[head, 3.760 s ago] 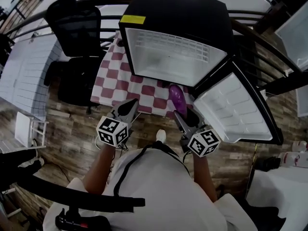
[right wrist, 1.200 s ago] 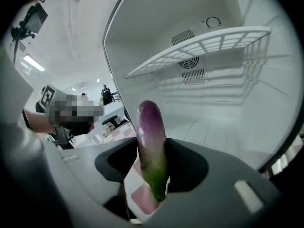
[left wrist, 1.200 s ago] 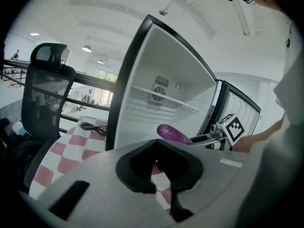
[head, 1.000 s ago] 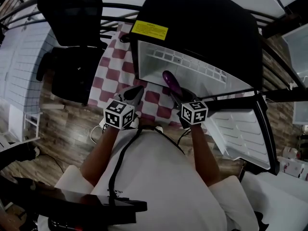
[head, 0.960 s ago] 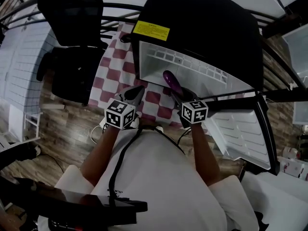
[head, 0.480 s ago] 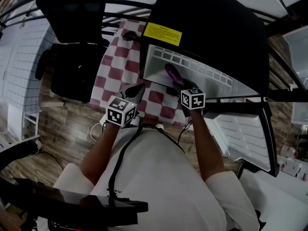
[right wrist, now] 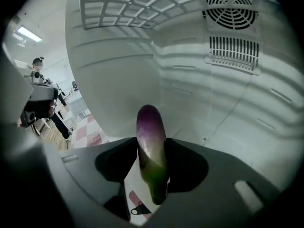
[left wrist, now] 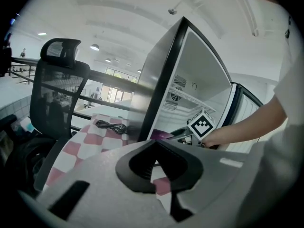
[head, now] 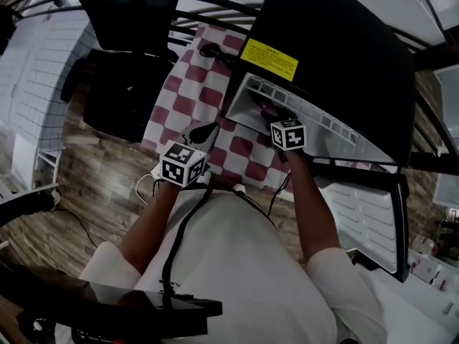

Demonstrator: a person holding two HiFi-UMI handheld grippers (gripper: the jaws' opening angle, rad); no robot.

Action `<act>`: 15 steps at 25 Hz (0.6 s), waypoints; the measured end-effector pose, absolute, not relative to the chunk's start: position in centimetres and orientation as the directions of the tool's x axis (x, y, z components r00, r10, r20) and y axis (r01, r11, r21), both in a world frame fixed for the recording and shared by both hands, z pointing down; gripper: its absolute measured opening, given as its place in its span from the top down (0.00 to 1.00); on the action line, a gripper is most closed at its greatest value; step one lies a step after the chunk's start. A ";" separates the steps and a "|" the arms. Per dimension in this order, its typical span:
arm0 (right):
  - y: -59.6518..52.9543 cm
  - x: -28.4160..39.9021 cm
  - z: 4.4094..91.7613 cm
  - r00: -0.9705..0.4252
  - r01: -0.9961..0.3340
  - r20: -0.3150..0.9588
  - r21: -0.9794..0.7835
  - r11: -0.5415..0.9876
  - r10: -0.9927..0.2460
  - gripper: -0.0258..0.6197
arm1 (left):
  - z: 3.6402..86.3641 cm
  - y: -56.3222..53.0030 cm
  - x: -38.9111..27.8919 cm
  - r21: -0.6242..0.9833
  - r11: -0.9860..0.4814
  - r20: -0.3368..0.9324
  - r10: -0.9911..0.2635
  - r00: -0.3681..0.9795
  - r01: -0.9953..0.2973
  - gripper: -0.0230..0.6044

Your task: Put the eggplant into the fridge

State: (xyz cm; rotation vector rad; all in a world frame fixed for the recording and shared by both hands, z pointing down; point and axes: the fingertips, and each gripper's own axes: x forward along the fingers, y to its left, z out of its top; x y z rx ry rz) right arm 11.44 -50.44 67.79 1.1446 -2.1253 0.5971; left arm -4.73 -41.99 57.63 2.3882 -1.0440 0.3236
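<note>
— Two grippers are held up by the fridge [head: 337, 49]. What is being done with them?

— Nothing is held by the left gripper [head: 206, 129]. It is kept outside the fridge, over the checked cloth [head: 190, 95] in front of it. Its jaws are pressed together.

— And the other one?

— The eggplant [right wrist: 149, 122] is pinched by the right gripper [right wrist: 152, 145]. It is held inside the fridge, and its purple end is pointed at the fridge's back wall [right wrist: 213, 108]. It does not look set down yet.

— So which step is it?

— The putting-in step, it seems. Most of the job looks done. Next, the eggplant should be lowered and set down inside the fridge. Then the jaws should be spread and the gripper pulled out. The door [head: 366, 206], at the fridge's right, is left open.

— What is changed from a few seconds ago?

— Back then the eggplant was held outside, just in front of the fridge's open mouth. Now it has been carried inside. The left gripper is kept in much the same place in front of the fridge.
</note>
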 end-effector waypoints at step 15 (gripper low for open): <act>-51.6 11.6 70.1 -0.377 -0.816 0.772 -0.016 0.578 -0.512 0.66 | 58.0 -41.5 -5.8 0.347 -0.535 0.427 -0.641 0.638 -0.770 0.96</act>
